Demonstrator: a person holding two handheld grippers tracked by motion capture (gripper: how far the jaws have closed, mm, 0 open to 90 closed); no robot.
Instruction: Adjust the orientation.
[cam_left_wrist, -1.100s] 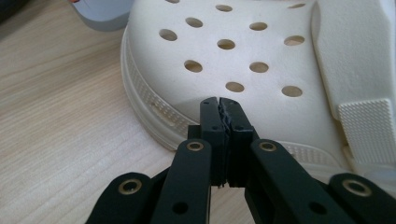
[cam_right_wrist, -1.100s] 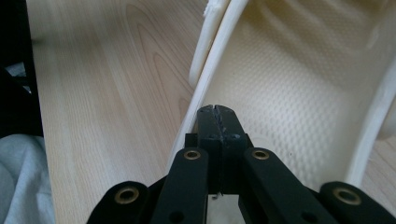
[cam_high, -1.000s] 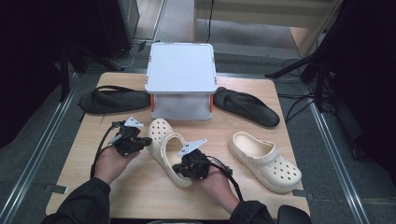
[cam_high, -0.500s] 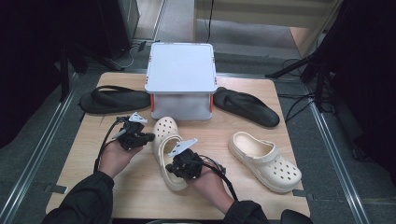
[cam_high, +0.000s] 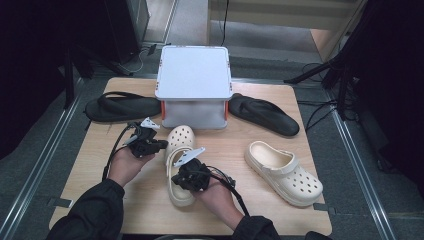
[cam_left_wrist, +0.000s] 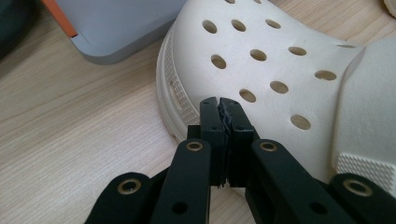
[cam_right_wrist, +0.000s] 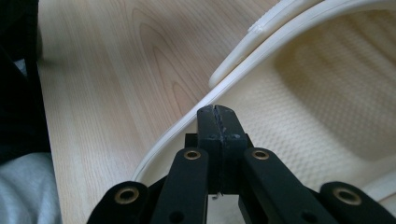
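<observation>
Both grippers work on one cream clog (cam_high: 179, 165) lying near the front middle of the wooden table (cam_high: 260, 210). Left gripper (cam_high: 150, 146), jaws closed together with nothing between them, rests its tips against the clog's perforated toe (cam_left_wrist: 261, 60); right gripper (cam_high: 192, 176), likewise closed and empty, sits over the rim of the heel opening (cam_right_wrist: 187, 126). Judged from this, the shoe is being nudged into place, not lifted. Its mate, the second clog (cam_high: 285, 172), lies well apart to the right, unpaired. Behind stand a grey box (cam_high: 194, 85) and two black sandals (cam_high: 122, 106).
</observation>
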